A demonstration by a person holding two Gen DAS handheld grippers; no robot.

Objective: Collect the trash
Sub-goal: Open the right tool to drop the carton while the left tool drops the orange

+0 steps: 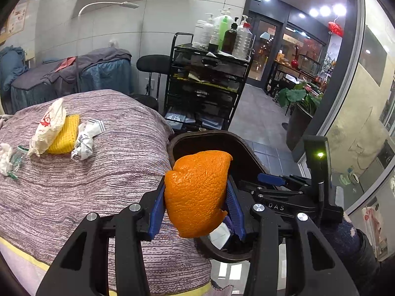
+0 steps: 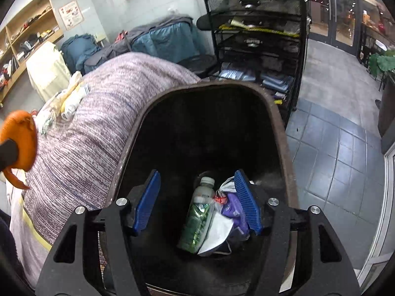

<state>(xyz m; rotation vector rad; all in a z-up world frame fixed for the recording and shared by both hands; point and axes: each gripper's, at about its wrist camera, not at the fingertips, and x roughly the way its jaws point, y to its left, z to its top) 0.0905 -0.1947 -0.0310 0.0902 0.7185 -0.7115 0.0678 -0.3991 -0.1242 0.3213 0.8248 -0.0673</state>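
My left gripper point(image 1: 196, 190) is shut on an orange peel point(image 1: 197, 192) and holds it at the rim of a dark trash bin point(image 1: 209, 135) beside the bed. The peel also shows at the left edge of the right wrist view point(image 2: 19, 145). My right gripper point(image 2: 197, 202) is open and empty above the bin's opening point(image 2: 281, 128). Inside the bin lie a plastic bottle point(image 2: 197, 217) and crumpled wrappers point(image 2: 229, 212). On the striped bed cover point(image 1: 86, 172) remain a white plastic bag point(image 1: 48, 125), a yellow sponge point(image 1: 65, 135), crumpled paper point(image 1: 85, 140) and small scraps point(image 1: 9, 159).
A black mesh cart point(image 1: 209, 83) with bottles on top stands behind the bin. A black stool point(image 1: 153, 65) and a second covered bed point(image 1: 71, 76) are farther back. Tiled floor point(image 2: 333, 148) lies right of the bin. A potted plant point(image 1: 301, 108) stands by the glass wall.
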